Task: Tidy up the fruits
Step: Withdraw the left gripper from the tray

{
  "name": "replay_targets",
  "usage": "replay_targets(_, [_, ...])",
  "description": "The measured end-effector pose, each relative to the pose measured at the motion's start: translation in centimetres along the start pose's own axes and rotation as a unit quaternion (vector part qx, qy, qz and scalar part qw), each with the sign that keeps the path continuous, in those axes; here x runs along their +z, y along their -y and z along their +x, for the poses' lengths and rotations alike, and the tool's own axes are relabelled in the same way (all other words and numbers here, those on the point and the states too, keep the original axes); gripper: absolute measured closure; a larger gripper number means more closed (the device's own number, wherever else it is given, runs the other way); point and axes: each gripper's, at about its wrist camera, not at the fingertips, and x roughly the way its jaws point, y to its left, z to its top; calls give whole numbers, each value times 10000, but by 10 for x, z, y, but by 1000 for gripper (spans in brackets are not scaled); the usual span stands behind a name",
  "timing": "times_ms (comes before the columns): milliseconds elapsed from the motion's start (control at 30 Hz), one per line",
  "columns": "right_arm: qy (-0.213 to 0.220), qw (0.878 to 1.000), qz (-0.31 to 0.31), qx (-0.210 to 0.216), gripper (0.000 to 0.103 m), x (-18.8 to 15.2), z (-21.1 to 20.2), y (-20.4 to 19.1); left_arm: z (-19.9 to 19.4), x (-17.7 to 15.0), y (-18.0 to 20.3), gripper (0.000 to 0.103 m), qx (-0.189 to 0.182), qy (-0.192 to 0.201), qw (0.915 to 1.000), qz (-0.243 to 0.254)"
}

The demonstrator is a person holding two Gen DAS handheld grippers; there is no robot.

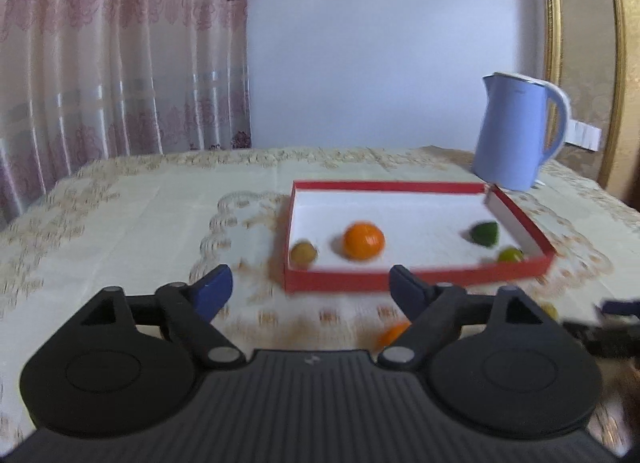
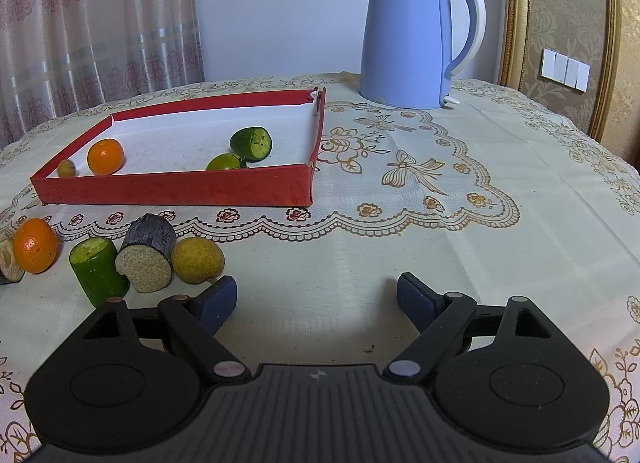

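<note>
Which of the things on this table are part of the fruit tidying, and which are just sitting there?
Part of the job:
- red tray, already holding an orange and some green pieces
- loose orange
- green chunk
- dark-skinned chunk
- yellow fruit

Just lying about:
- blue kettle
- tablecloth
- curtain

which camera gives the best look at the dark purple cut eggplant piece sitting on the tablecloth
The right wrist view. There the dark purple cut eggplant piece is sharp and whole, pale cut face toward the camera, between a green cucumber chunk and a round yellow fruit. In the blurred left wrist view it cannot be made out.
</note>
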Motion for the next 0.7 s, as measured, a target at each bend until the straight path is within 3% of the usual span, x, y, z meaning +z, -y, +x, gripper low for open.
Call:
replay_targets(200, [-1,10000,0,0,15,0,0,0,-23,-42,4,16,193,-72,9996,191])
replay_targets(300, [-1,10000,-2,0,15,0,0,0,-23,-56,5,15,36,-247,9993,266])
replay_targets(333, [-2,10000,-4,-2,14,0,0,0,-22,-59,6,14,13,-303,9991,290])
replay_targets(367, [-13,10000,-6,-40,1,0,0,0,-21,-62,9,14,2,-352,9988,327])
replay_targets(400, [-75,9999,16,-140,0,0,2,0,-19,-65,10,14,-12,-381,9987,345])
replay_targets(700, [-96,9999,64,-120,0,0,4,1,-4,-74,17,10,-159,-658,9972,303])
